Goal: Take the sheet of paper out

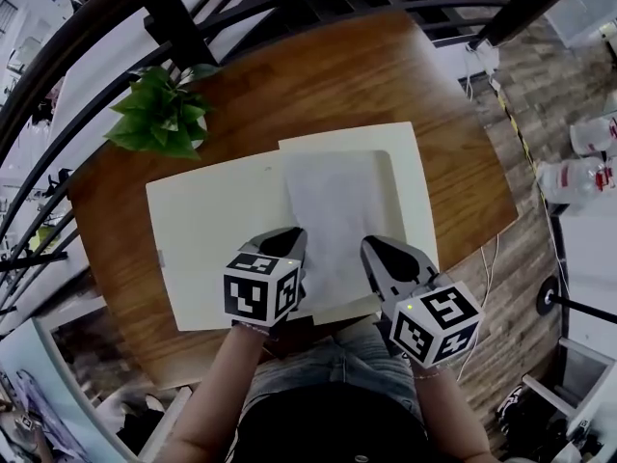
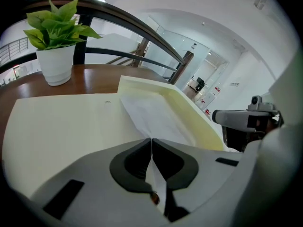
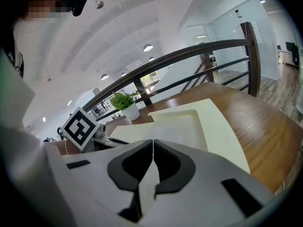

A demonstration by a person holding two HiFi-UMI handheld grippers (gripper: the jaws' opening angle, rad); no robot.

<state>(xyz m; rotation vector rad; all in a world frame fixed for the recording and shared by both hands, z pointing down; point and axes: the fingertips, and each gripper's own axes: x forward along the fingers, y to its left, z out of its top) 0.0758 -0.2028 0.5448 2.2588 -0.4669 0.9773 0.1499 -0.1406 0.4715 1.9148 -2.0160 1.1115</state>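
A white sheet of paper (image 1: 337,210) lies on the right half of an open cream folder (image 1: 207,230) on the wooden table. Both grippers sit at the sheet's near edge. My left gripper (image 1: 289,247) pinches the near left corner; in the left gripper view its jaws (image 2: 151,142) are shut with the sheet (image 2: 151,115) running between them. My right gripper (image 1: 378,254) holds the near right part of the edge. In the right gripper view its jaws (image 3: 153,144) are shut on the sheet (image 3: 177,126), with the folder (image 3: 222,126) beyond.
A potted green plant (image 1: 164,114) stands at the table's far left. A dark curved railing (image 1: 174,17) runs behind the table (image 1: 453,152). Bottles (image 1: 578,177) and cables lie on the floor to the right. The person's lap is at the table's near edge.
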